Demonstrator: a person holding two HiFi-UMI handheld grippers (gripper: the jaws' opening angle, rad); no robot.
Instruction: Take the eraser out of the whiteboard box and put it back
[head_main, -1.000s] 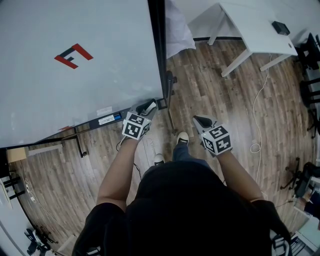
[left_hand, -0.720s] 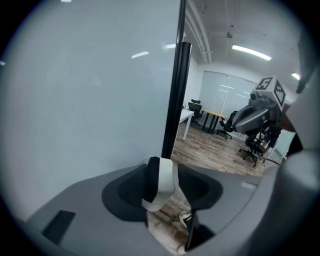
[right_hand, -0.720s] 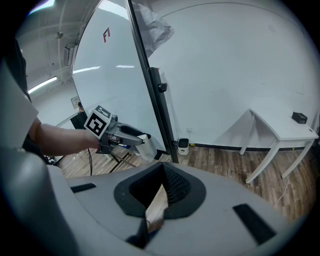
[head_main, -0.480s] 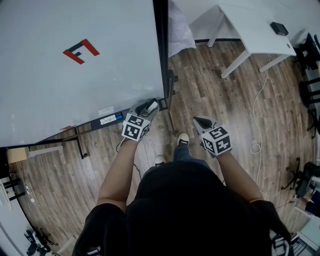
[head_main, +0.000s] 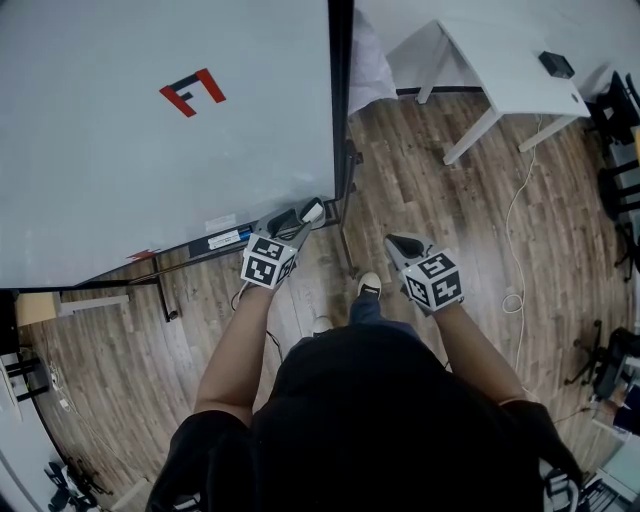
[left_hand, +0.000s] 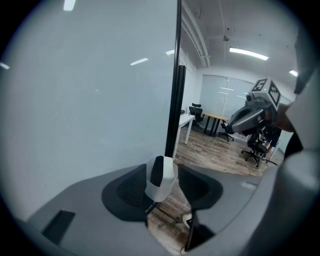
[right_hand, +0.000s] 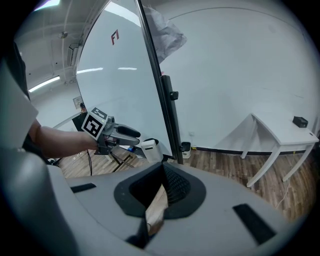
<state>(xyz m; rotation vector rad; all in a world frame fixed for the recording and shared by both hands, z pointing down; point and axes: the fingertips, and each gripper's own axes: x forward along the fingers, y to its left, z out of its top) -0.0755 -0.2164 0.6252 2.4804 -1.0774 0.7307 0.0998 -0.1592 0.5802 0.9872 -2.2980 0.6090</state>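
A white eraser with a black strip (left_hand: 160, 177) stands upright between the jaws of my left gripper (left_hand: 162, 182), at the whiteboard's (head_main: 150, 150) lower right corner. The jaws stand wide, and a thin gap shows between the eraser and the right-hand pad. In the head view the eraser (head_main: 312, 211) shows white at the left gripper's (head_main: 300, 215) tip, by the end of the board's tray (head_main: 215, 241). The box itself is hidden. The right gripper view shows the eraser (right_hand: 150, 149) just beyond the left gripper (right_hand: 131, 136). My right gripper (head_main: 400, 243) hangs apart over the floor, shut on nothing.
The board's black side post (head_main: 343, 100) runs up beside the left gripper. A white table (head_main: 500, 60) stands at the back right, and a white cable (head_main: 515, 230) lies on the wooden floor. Office chairs (head_main: 620, 110) crowd the right edge. My feet (head_main: 368, 286) are below the grippers.
The left gripper has shifted slightly up and right along the board's lower corner, and more of the white eraser shows at its tip. The right gripper has hardly moved.
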